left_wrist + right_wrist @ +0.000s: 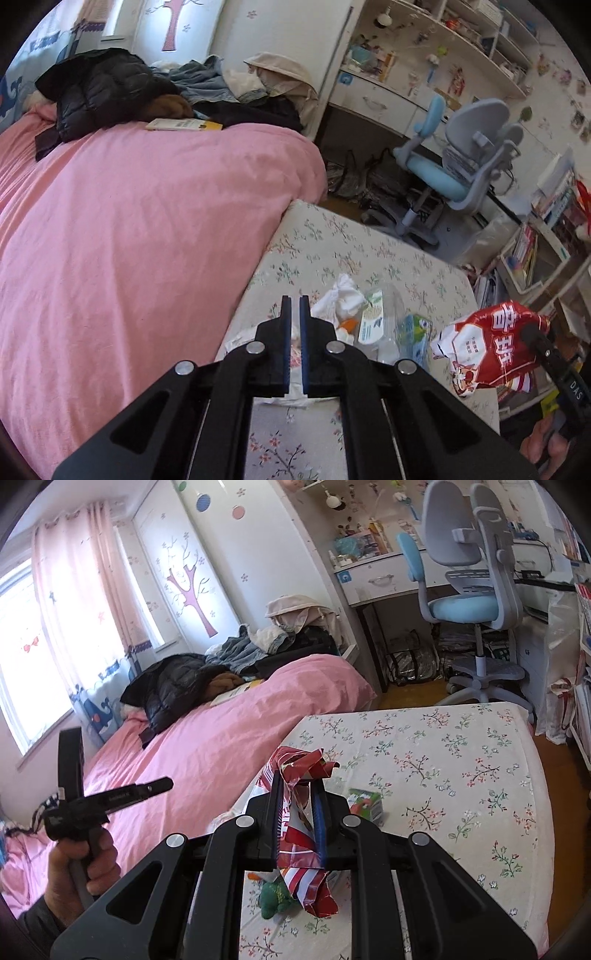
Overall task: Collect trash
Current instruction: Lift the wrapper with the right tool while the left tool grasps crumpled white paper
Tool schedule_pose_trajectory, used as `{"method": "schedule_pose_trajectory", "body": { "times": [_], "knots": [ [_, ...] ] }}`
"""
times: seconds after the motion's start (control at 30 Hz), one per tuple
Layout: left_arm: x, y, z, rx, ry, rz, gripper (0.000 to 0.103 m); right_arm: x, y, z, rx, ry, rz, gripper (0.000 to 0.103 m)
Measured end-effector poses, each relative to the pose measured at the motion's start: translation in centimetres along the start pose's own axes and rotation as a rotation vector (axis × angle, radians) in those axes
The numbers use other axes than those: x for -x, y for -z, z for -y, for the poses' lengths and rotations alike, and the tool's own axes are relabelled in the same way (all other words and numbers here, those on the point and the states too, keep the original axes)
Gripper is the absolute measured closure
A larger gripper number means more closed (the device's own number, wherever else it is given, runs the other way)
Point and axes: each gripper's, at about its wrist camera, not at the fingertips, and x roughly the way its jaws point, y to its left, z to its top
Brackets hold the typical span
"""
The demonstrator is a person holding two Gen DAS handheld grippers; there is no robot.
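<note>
The right gripper (299,805) is pinching the red snack bag (303,834); the left gripper (294,325) is hovering nearly closed, empty. Judged best: keeping a firm pinch while lifting clear of the litter (364,314) ahead.

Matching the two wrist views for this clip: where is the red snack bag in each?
Left wrist: red snack bag at lower right, lifted off the floral sheet, gripped by the right gripper entering from the right.
Right wrist: bag at centre, clamped between the right gripper's fingers.
Shared landmark: blue chair beyond the bed.
</note>
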Motion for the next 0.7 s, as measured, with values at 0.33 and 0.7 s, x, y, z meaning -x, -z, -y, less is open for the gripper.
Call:
{"method": "schedule_pose_trajectory", "body": {
  "times": [0.33,0.7],
  "knots": [
    [-5.9,3.7,0.5,-0.084,-0.172,-0.193,0.026,0.7,1.7,-0.8,0.005,-0.002,-0.021,0.089],
    [-10.8,3.4,-2.3,0.016,-0.204,-0.296,0.05,0.2,1.4,-0.4,0.003,-0.021,-0.027,0.089]
  ]
}}
